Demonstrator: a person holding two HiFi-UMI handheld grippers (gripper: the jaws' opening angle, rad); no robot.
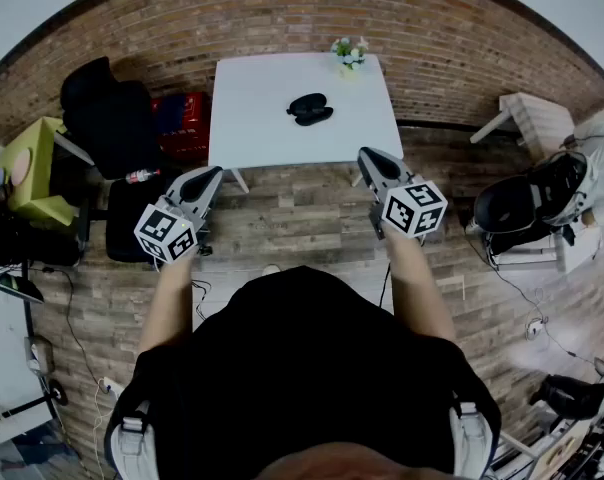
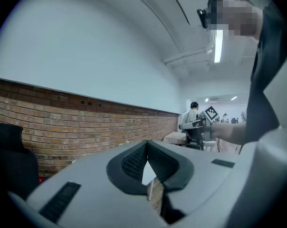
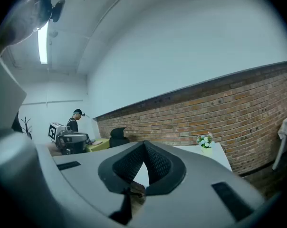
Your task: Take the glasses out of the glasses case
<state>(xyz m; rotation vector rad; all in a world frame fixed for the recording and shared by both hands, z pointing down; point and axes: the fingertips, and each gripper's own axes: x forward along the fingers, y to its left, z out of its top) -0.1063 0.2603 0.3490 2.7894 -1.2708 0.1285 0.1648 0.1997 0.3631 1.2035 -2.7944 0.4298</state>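
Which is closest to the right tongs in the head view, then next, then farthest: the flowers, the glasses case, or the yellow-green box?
1. glasses case, mid-table, ahead of the right tongs.
2. flowers, far edge of the table.
3. yellow-green box, far left.

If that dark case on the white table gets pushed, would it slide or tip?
The glasses case lies low and flat, so it probably won't tip. On the smooth white table it may well slide when nudged. It looks small, so likely light; its stiffness can't be judged from here.
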